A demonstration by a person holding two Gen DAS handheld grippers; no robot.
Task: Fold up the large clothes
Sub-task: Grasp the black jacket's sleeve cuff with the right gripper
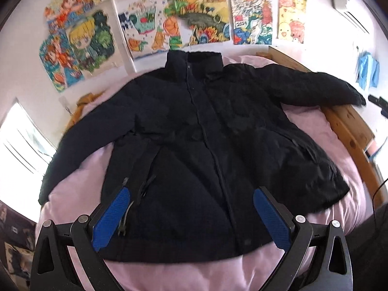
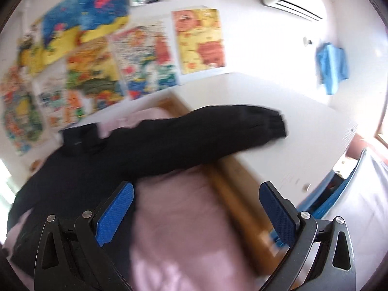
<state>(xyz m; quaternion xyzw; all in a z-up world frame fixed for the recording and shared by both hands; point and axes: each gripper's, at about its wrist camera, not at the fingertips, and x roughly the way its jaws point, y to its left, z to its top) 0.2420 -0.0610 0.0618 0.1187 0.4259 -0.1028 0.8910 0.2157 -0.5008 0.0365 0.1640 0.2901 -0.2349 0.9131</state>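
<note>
A large black padded jacket lies face up and spread out on a pink bed cover, collar towards the wall, both sleeves out to the sides. My left gripper is open and empty above the jacket's lower hem. In the right wrist view the jacket lies at the left and its right sleeve reaches over the bed's edge onto a white surface. My right gripper is open and empty above the pink cover, below that sleeve.
The wooden bed frame runs along the right side and shows in the right wrist view too. Colourful posters cover the wall behind. A blue cloth hangs on the right wall. An orange garment lies at the far left.
</note>
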